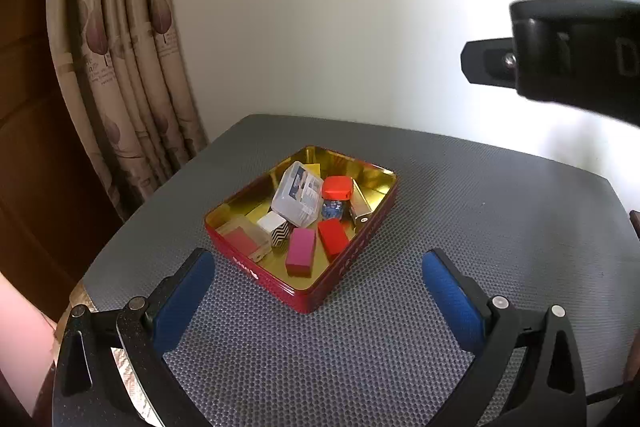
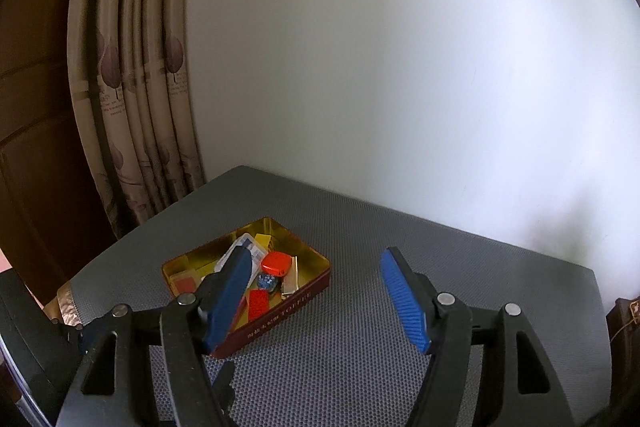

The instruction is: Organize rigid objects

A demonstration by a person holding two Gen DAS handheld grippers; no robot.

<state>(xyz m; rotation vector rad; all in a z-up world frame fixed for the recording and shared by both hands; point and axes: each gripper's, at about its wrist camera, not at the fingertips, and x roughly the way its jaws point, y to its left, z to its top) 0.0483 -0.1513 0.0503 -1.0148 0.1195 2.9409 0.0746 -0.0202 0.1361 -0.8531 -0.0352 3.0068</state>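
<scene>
Both tongs empty, jaws apart: left gripper (image 1: 318, 279) hangs just short of the red tin (image 1: 352, 247), right gripper (image 2: 316, 291) sits higher, beside it. Small items are all inside the tin: clear case (image 1: 298, 201) leaning on the rest, pink block (image 1: 300, 257), red block (image 1: 333, 235), red-capped jar (image 1: 335, 197). Mat (image 1: 480, 227) around it is bare. Looks done; if tidying, I'd lay the clear case flat first.
</scene>
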